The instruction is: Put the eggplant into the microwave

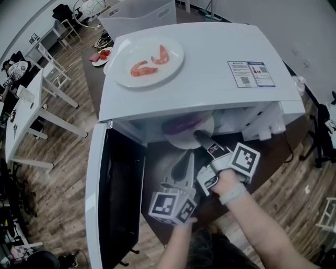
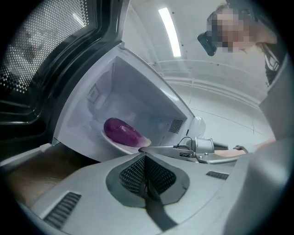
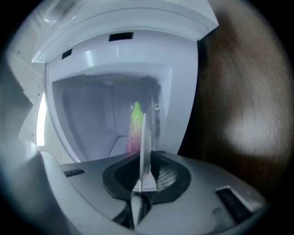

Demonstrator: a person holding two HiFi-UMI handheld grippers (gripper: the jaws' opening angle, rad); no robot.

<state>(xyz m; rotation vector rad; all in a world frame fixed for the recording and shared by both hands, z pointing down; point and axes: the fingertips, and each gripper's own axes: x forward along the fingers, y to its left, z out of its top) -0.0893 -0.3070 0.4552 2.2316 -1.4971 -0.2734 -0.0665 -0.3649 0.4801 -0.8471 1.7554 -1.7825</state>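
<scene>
The purple eggplant (image 1: pixel 181 125) (image 2: pixel 121 131) lies on a white plate (image 1: pixel 181 142) (image 2: pixel 120 147) inside the white microwave (image 1: pixel 210 58), near the front of its cavity. The microwave door (image 1: pixel 97 199) hangs open at the left. My right gripper (image 1: pixel 201 136) (image 3: pixel 143 176) reaches level into the opening. The plate's rim (image 3: pixel 143 147) stands edge-on between its jaws, and a gap shows beside the right pad. Beyond the rim I see the eggplant's green stem end (image 3: pixel 136 114). My left gripper (image 1: pixel 186 157) (image 2: pixel 144 158) waits just outside the cavity, shut and empty.
A plate with two shrimp (image 1: pixel 149 60) sits on top of the microwave. A white bin (image 1: pixel 139 16) and a small dish of red food (image 1: pixel 100 55) stand behind it. White desks (image 1: pixel 26 110) and chairs fill the floor at the left.
</scene>
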